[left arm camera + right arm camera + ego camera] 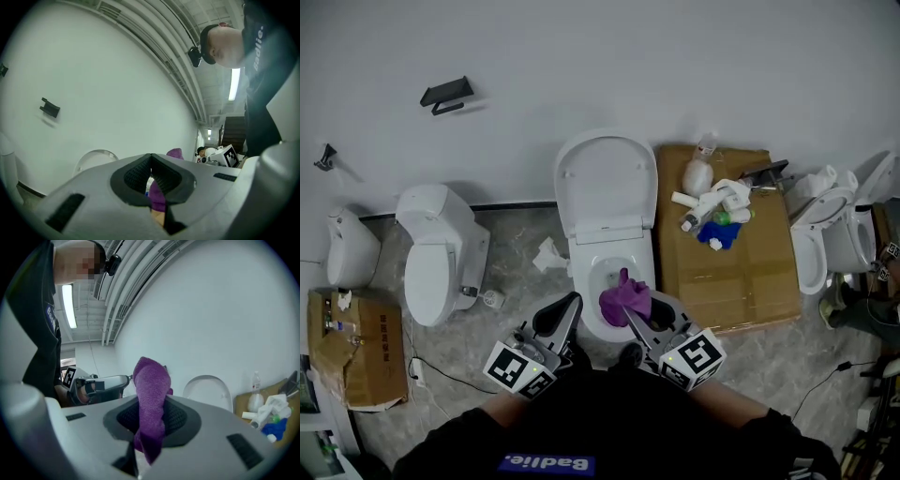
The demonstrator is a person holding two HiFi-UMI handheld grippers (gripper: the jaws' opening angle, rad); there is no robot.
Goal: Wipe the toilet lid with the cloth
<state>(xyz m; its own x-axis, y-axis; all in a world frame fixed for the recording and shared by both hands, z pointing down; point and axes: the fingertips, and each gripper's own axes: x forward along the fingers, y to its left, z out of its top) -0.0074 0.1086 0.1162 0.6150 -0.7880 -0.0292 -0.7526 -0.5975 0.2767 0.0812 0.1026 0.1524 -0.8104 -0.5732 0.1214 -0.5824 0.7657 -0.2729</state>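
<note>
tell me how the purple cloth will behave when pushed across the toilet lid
Probably floppy: the purple cloth bunches and folds where the right hand-held gripper pinches it. Likely light, since its top end stands up above the jaws unsupported. Its nubby weave should drag, not slip, on the toilet lid.

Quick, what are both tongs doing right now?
Left tongs: closed, empty.
Right tongs: closed on the purple fuzzy cloth.

I find the head camera high above, facing steeply down on the toilet lid (605,183) and the floor (516,281). Both gripper cameras ride close behind their own jaws, facing level at the white wall (117,84). All three views share the lid and the purple cloth (151,390)
</note>
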